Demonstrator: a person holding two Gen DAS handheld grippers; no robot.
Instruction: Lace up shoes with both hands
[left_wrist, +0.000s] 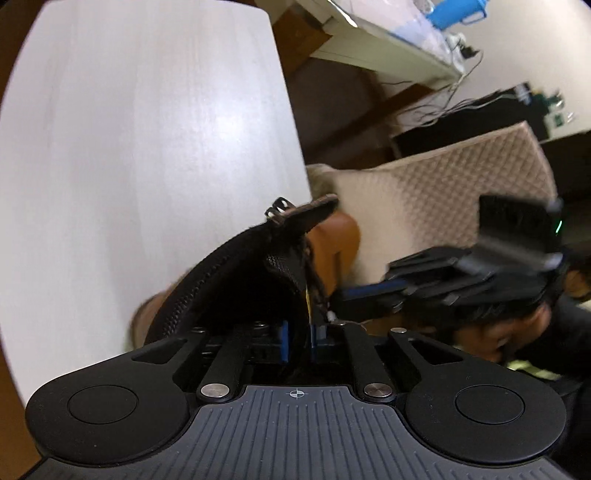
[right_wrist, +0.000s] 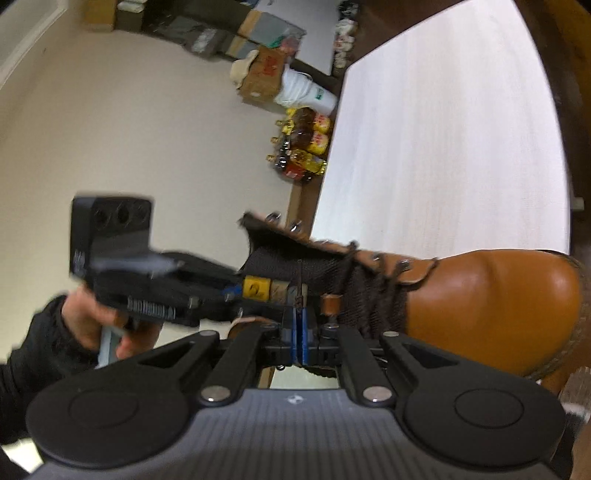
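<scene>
Both grippers are right up at the boot's ankle here. Closest in the right wrist view, the right gripper (right_wrist: 300, 332) has its blue pads squeezed together on a dark brown lace (right_wrist: 298, 284) that runs up from between them to the boot's mesh tongue (right_wrist: 325, 269), so that one's clamped on the lace. Over in the left wrist view, the left gripper (left_wrist: 300, 341) has its blue pads only a narrow slit apart, with a thin yellowish strand (left_wrist: 307, 299) hanging down into the gap; can't honestly tell if the pads are pinching it or not. Just past the fingers sits the tan leather boot (right_wrist: 491, 295), toe pointing away across the white table (right_wrist: 443, 147), with metal eyelets and hooks along the opening. Left of it, a bare hand (right_wrist: 88, 325) with a black sleeve holds the other tool. Further back there's a stack of cardboard boxes (right_wrist: 262, 74) and some bottles (right_wrist: 306, 147) by the wall.
</scene>
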